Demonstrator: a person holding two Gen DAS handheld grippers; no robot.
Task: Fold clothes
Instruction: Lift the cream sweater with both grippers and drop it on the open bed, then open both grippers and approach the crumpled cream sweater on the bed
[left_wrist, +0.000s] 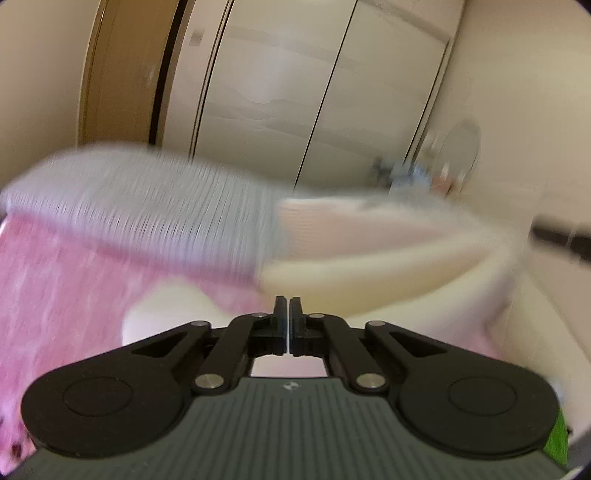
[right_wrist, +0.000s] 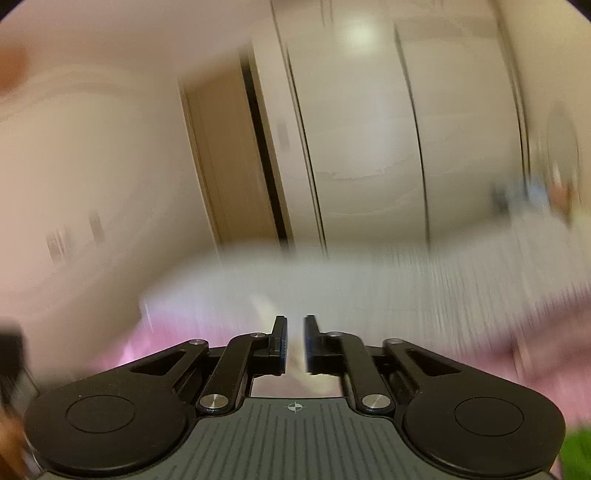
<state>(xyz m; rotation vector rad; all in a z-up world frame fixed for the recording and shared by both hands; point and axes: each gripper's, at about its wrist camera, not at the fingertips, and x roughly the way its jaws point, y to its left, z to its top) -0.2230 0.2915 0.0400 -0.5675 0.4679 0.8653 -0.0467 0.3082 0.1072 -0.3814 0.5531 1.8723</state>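
Left wrist view: left tool (left_wrist: 287, 317) was closed w/ nothing visibly held, right tool (right_wrist: 295, 343) slightly parted, empty; best re-grip striped garment (left_wrist: 147, 206) at corners.

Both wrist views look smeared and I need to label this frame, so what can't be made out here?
- Left wrist: striped grey cloth, motion blur hides its shape.
- Left wrist: small items by the wall, blurred.
- Right wrist: pale cloth beyond right gripper, smeared.
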